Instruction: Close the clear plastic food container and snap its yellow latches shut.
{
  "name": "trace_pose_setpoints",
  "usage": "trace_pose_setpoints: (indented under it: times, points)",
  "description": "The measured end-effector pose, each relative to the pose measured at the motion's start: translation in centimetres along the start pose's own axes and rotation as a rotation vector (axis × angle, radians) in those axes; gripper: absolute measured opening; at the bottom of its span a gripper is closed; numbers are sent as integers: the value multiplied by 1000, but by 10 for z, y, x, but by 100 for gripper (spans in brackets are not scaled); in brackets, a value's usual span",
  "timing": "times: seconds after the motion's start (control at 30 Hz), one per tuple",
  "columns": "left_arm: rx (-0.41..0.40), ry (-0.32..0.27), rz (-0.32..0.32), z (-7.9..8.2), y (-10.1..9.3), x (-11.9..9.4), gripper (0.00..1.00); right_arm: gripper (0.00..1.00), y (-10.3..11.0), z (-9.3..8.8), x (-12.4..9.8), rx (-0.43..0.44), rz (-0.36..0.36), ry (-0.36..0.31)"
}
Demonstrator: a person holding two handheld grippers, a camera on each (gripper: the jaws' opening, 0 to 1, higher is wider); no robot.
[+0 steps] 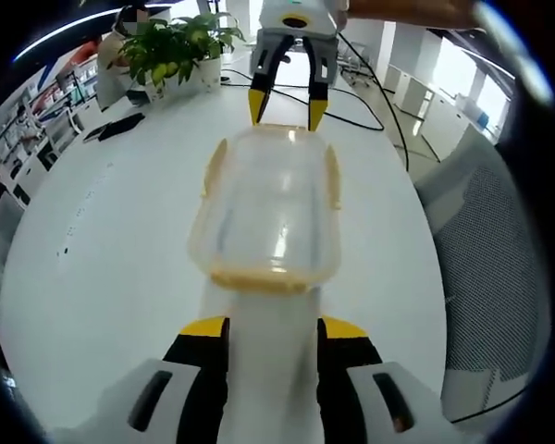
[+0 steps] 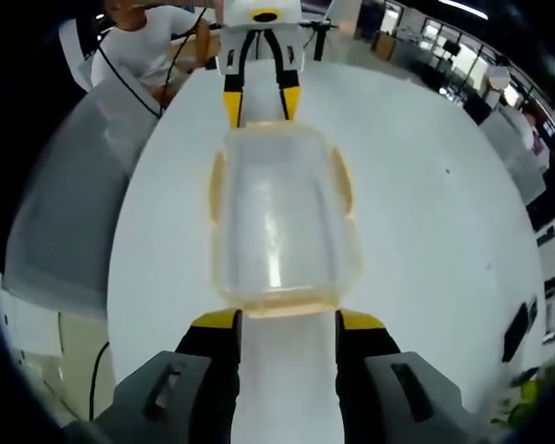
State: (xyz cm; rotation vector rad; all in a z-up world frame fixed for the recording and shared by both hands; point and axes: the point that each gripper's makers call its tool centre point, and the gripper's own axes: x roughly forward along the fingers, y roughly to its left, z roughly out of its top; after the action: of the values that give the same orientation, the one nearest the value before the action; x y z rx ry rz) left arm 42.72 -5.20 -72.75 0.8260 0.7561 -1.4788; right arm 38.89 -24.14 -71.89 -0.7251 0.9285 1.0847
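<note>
I am seeing the clear plastic food container (image 1: 268,208) sitting on the white table (image 1: 102,277), lid on top, directly between my two grippers. Its yellow latches are lying along the rim: in the left gripper view one long side latch (image 1: 213,168) is on the left edge, another (image 1: 332,176) on the right, and the near end latch (image 1: 257,279) is facing my left gripper (image 1: 272,329). That gripper's yellow-tipped jaws are standing apart, just short of the container's near end, not touching it as far as I can tell. My right gripper (image 2: 288,322) is facing the opposite end in the right gripper view, its jaws likewise spread wide with the container (image 2: 279,217) just beyond their tips. Each gripper is showing up at the far end of the other's view, the right one (image 1: 288,109) hovering with parted jaws near the far rim, the left one (image 2: 261,104) doing the same. Farther out, a potted plant (image 1: 174,51) is standing at the table's far edge, black cables (image 1: 370,102) are trailing across the top, and a grey mesh chair (image 1: 486,240) is standing beside the table. A person in a white shirt (image 2: 153,46) is sitting beyond the table.
</note>
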Motion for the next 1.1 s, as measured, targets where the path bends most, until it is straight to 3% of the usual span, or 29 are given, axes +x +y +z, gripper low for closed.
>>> trace_pose_setpoints:
  times: [0.4, 0.67, 0.8, 1.1]
  points:
    - [-116, -24, 102, 6, 6, -16, 31, 35, -3, -2, -16, 147, -88, -40]
    - [-217, -66, 172, 12, 12, -22, 31, 34, -7, 4, -20, 302, -151, -106]
    - [-299, -104, 216, 16, 16, -24, 31, 34, -8, 6, -20, 354, -177, -128]
    - [-491, -184, 272, 23, 18, -23, 30, 33, -9, 12, -18, 568, -238, -206]
